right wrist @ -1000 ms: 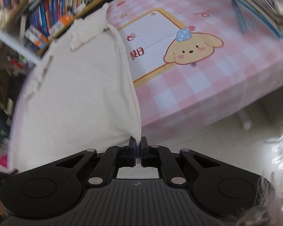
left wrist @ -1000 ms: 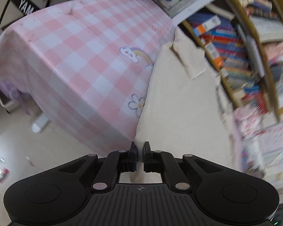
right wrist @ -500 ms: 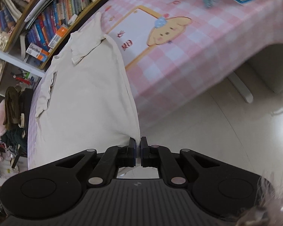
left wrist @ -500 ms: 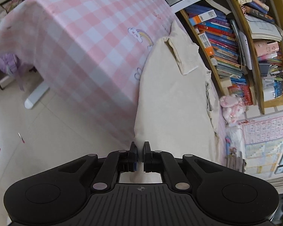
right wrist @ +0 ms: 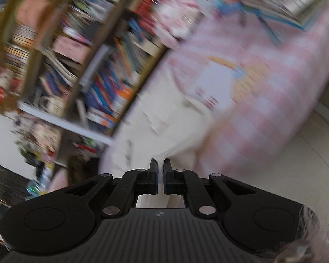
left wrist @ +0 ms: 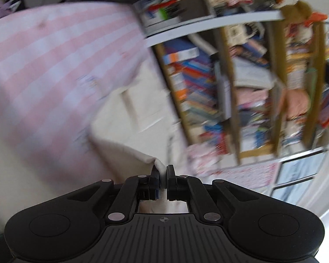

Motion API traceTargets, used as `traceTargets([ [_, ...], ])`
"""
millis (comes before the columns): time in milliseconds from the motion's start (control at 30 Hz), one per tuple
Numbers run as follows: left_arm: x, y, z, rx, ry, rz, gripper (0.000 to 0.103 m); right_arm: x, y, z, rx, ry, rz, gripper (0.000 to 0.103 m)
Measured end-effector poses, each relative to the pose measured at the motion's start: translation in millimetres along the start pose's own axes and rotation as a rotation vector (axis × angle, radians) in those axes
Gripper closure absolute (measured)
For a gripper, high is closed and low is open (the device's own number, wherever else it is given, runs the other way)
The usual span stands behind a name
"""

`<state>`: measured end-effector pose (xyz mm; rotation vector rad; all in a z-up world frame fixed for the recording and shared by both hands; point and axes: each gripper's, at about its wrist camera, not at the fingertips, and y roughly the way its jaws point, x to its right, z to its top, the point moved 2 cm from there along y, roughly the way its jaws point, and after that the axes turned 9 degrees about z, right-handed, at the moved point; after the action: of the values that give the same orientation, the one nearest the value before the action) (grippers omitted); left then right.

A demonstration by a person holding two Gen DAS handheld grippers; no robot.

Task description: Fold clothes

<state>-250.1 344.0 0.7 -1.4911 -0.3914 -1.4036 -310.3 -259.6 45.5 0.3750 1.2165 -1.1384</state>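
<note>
Both views motion-blurred. L hand-held gripper (left wrist: 162,172): jaws nearly closed, pinching a corner of the cream garment (left wrist: 129,109). R hand-held gripper (right wrist: 160,167): jaws likewise closed on another corner of the garment (right wrist: 164,118). Garment's far part lies on the counter w/ pink checked cloth (left wrist: 43,70), near part lifted toward the grippers. Bookshelf (left wrist: 241,83) behind counter.

Table draped in a pink-and-white checked cloth (left wrist: 43,70), with a cartoon print visible in the right wrist view. A cream garment (left wrist: 133,114) lies directly on it along the edge nearest the bookshelf (left wrist: 241,83), and books (right wrist: 296,4) are stacked at the far right corner. Both views are motion-blurred.
</note>
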Motion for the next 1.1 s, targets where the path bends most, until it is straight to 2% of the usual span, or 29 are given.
traceTargets([
  [200, 27.6, 33.0, 28.1, 0.069, 0.007, -0.003, 0.099, -29.5, 38.8, 41.3, 0.092, -0.087, 0.042, 0.099],
  [400, 56.4, 64.6, 57.4, 0.144, 0.010, 0.006, 0.099, -42.7, 90.9, 84.9, 0.127, -0.104, 0.101, 0.099],
  [667, 93.1, 115.1, 93.4, 0.270, -0.017, 0.036, 0.099, -43.8, 173.8, 148.0, 0.094, -0.103, 0.202, 0.099],
  [767, 103.6, 141.2, 105.5, 0.293, -0.024, 0.067, 0.099, -36.0, 208.1, 172.6, 0.072, -0.099, 0.203, 0.099],
  [933, 114.6, 182.8, 123.3, 0.314, -0.034, 0.108, 0.099, -10.6, 258.7, 207.7, 0.048, -0.012, 0.171, 0.099],
  [1100, 111.5, 217.7, 140.1, 0.307, -0.044, 0.139, 0.099, 8.5, 294.8, 224.2, 0.035, 0.045, 0.150, 0.099],
])
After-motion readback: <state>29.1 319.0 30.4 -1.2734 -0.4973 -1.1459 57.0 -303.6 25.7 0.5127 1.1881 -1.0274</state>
